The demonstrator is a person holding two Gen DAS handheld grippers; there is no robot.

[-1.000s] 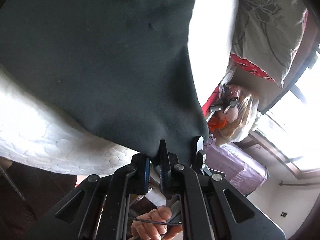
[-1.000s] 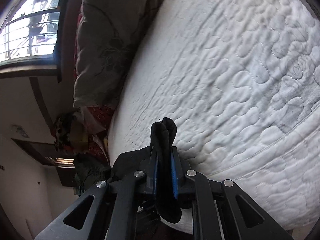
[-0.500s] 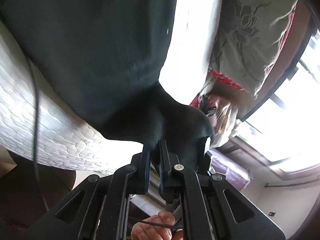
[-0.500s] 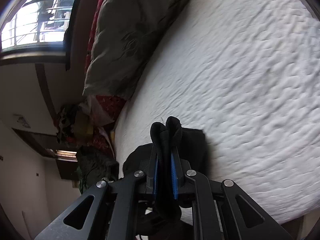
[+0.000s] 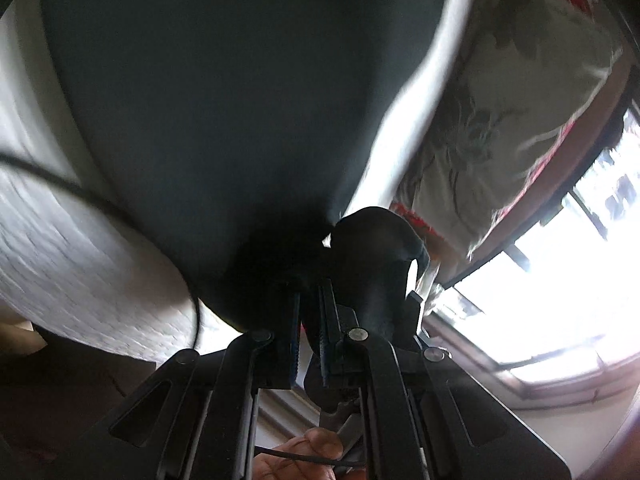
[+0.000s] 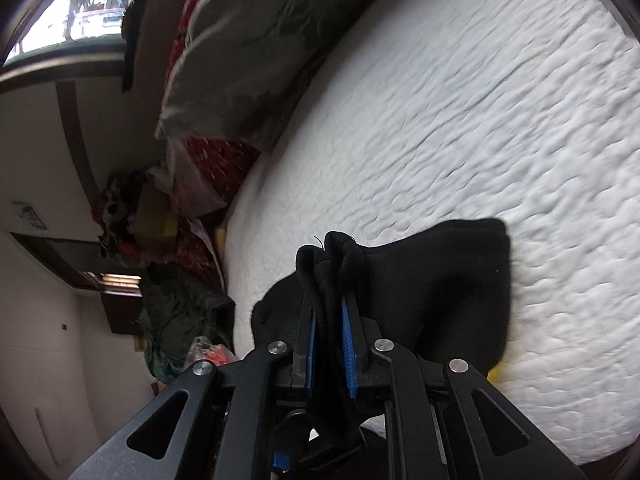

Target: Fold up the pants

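Black, soft knit fabric fills both views: the dark pants (image 5: 208, 92) are held by both tongs over a white quilted mattress (image 6: 480, 100). In the left wrist view the left tongs (image 5: 309, 300) sit at the bottom centre with a bunched edge of the pants gathered right at their tips; motion blur and the dark cloth hide whether the blue-lined fingers (image 5: 325, 312) actually pinch it, so I cannot tell. From there the pants spread up and away as one broad dark sheet, widening toward the top of the view, its long axis running away from the tongs. A thin black cable (image 5: 100, 208) curves across the mattress on the left.

In the right wrist view the right tongs (image 6: 329, 300) are clamped on a thick folded roll of the pants, which sticks up above the tips and hangs down below them. A flap of the pants lies just right of the tongs on the mattress, pointing right. A grey floral pillow (image 6: 256, 40) rests at the far side of the bed.
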